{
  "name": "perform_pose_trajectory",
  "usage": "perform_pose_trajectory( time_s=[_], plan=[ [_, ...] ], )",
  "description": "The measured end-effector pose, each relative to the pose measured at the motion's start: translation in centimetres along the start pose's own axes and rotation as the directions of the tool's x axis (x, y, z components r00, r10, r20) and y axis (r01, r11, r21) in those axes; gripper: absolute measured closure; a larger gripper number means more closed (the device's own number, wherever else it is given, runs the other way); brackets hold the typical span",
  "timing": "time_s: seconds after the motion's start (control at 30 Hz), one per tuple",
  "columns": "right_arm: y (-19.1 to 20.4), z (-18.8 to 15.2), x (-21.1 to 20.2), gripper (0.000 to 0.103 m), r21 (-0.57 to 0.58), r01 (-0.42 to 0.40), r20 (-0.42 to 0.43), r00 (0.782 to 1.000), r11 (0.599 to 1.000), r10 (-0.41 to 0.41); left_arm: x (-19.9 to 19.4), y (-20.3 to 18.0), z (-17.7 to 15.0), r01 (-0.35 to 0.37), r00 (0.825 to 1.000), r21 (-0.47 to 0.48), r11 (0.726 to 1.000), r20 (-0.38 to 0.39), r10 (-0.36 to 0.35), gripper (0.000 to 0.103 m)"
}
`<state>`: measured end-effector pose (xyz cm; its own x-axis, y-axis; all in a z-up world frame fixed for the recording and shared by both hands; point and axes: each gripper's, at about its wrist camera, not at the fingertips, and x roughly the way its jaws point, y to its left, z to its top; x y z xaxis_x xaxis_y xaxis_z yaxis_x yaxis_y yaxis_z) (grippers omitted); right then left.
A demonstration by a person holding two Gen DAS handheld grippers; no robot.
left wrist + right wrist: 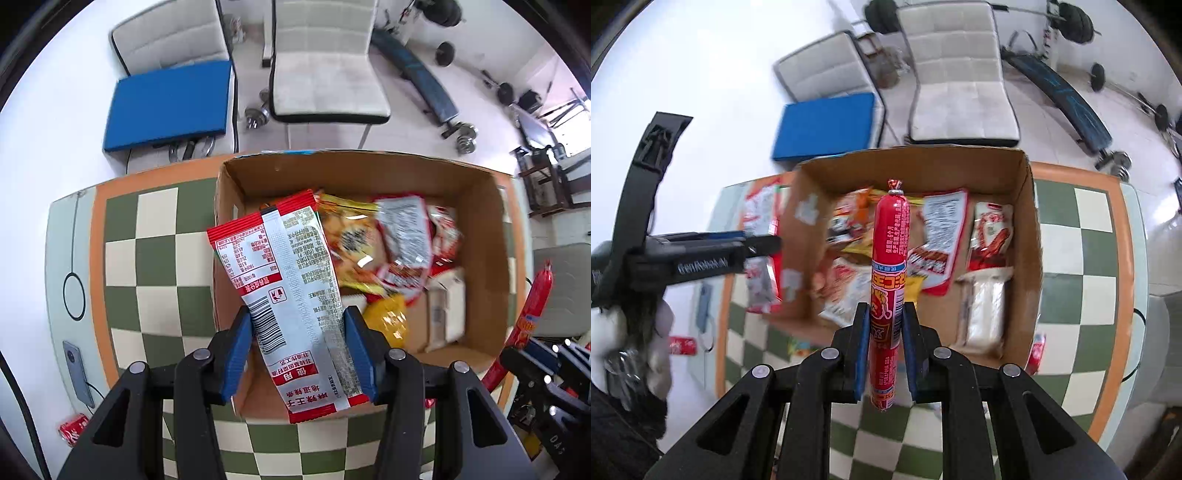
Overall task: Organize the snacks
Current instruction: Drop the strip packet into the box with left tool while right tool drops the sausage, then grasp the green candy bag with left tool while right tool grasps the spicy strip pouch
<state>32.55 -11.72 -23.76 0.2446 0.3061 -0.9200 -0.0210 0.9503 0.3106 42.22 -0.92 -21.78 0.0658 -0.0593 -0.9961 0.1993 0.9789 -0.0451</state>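
My left gripper (299,321) is shut on a red and silver snack packet (288,280), held over the near left part of an open cardboard box (491,236) with several snack packets (369,251) inside. My right gripper (885,314) is shut on a red sausage stick (890,258), held upright over the near edge of the same box (1030,229). The sausage also shows at the right edge of the left wrist view (532,306). The left gripper shows at the left of the right wrist view (753,243), with its packet (761,236) beside the box's left wall.
The box stands on a green and cream checkered table (155,251) with an orange border. A phone (77,373) and a red can (74,430) lie at its left. A blue-cushioned chair (170,103), a white chair (325,81) and gym weights (461,136) stand behind.
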Motion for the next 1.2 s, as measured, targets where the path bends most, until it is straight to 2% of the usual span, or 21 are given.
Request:
perform_pose_trajectory(
  time_s=[0.17, 0.23, 0.3, 0.33, 0.37, 0.43, 0.47, 0.53, 0.6, 0.7, 0.77, 0.9, 1.0, 1.1, 1.2],
  plan=[
    [-1.9, 2.5, 4.9, 0.085, 0.047, 0.026, -0.096, 0.995, 0.999, -0.021, 3.9, 1.1, 2.0, -0.023, 0.995, -0.014, 1.000, -0.094, 0.021, 0.053],
    [-2.4, 2.8, 7.3, 0.084, 0.042, 0.039, -0.149, 0.988, 0.998, -0.032, 5.8, 1.3, 2.5, -0.024, 0.985, -0.023, 0.999, -0.174, 0.020, 0.053],
    [-3.0, 3.2, 9.2, 0.082, 0.066, 0.062, -0.191, 0.980, 0.996, -0.048, 7.1, 1.7, 3.0, -0.027, 0.980, -0.048, 0.999, -0.197, 0.017, 0.053],
    [-3.0, 3.4, 9.8, 0.072, 0.050, 0.070, -0.203, 0.977, 0.996, -0.058, 7.3, 1.7, 3.1, -0.046, 0.982, -0.045, 0.998, -0.183, 0.037, 0.053],
    [-3.0, 3.5, 10.3, 0.046, 0.044, 0.083, -0.203, 0.976, 0.996, -0.073, 7.4, 1.7, 3.2, -0.066, 0.983, -0.041, 0.997, -0.176, 0.058, 0.052],
    [-3.1, 3.6, 10.7, 0.023, 0.053, 0.074, -0.210, 0.976, 0.996, -0.062, 7.5, 1.9, 3.2, -0.068, 0.984, -0.050, 0.996, -0.167, 0.058, 0.040],
    [-3.2, 3.7, 11.0, 0.023, 0.063, 0.071, -0.206, 0.977, 0.995, -0.056, 7.5, 1.9, 3.1, -0.048, 0.986, -0.061, 0.997, -0.165, 0.038, 0.033],
    [-3.0, 3.7, 11.1, 0.023, 0.051, 0.075, -0.212, 0.975, 0.996, -0.063, 7.5, 1.9, 2.9, -0.040, 0.985, -0.070, 0.997, -0.169, 0.027, 0.031],
    [-2.9, 3.6, 11.5, 0.023, 0.042, 0.089, -0.223, 0.972, 0.995, -0.078, 7.2, 1.6, 2.7, -0.033, 0.987, -0.069, 0.997, -0.162, 0.021, 0.022],
    [-3.0, 3.4, 11.7, 0.022, 0.055, 0.092, -0.227, 0.971, 0.994, -0.077, 6.6, 1.1, 2.3, -0.020, 0.989, -0.060, 0.998, -0.145, 0.011, 0.019],
    [-3.1, 3.4, 11.5, 0.021, 0.067, 0.093, -0.217, 0.973, 0.993, -0.076, 5.9, 0.8, 1.9, -0.019, 0.992, -0.047, 0.999, -0.124, 0.013, 0.019],
    [-3.2, 3.1, 10.4, 0.019, 0.082, 0.084, -0.193, 0.979, 0.993, -0.066, 3.7, 0.2, 0.5, 0.037, 0.997, -0.043, 0.998, -0.070, -0.040, 0.019],
    [-2.7, 2.6, 8.9, 0.019, 0.075, 0.075, -0.162, 0.985, 0.994, -0.062, 0.5, -0.2, -1.5, 0.031, 0.997, -0.044, 0.999, 0.071, -0.028, 0.019],
    [-1.9, 1.5, 6.7, 0.018, 0.056, 0.058, -0.112, 0.992, 0.997, -0.051, -2.9, -0.5, -4.4, 0.015, 0.976, -0.053, 0.998, 0.217, -0.003, 0.019],
    [-1.0, -0.1, 4.3, 0.017, 0.022, 0.053, -0.064, 0.997, 0.998, -0.052, -4.8, -0.8, -7.3, 0.010, 0.956, -0.045, 0.999, 0.294, 0.003, 0.019]
  ],
)
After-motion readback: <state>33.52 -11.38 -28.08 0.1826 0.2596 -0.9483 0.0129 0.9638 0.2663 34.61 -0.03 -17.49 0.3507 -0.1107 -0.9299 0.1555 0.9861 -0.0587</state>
